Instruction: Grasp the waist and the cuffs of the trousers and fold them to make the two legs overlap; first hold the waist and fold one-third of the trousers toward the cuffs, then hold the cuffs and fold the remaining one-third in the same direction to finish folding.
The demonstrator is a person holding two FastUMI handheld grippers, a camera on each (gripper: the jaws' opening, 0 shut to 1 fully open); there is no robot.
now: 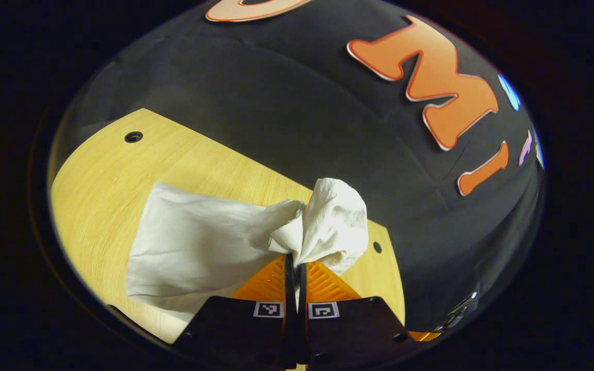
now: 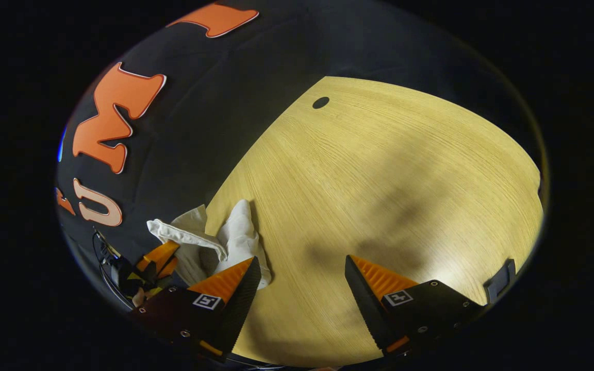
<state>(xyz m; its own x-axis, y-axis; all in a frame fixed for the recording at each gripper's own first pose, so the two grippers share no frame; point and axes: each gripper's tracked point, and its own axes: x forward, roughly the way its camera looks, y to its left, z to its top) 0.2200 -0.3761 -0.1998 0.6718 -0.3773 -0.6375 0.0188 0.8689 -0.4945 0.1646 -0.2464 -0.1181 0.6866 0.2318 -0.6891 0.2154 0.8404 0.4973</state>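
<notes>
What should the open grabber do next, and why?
Probably the right gripper should move over to the white trousers and close on a free edge. Its jaws stand wide open over bare wooden table, while the left gripper is already shut on a bunched-up part of the cloth, so one end hangs unsupported.

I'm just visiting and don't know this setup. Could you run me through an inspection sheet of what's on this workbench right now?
Surface: wooden table, with small round holes.
Job's things: white trousers, partly flat on the table, one end bunched and lifted.
Clutter: nothing seen.
Grippers: left gripper shut on the bunched cloth; right gripper open over bare table, holding nothing.
Cables: a thin dark cable beside the left gripper in the right gripper view.
Surroundings: black cloth wall behind the table.
</notes>
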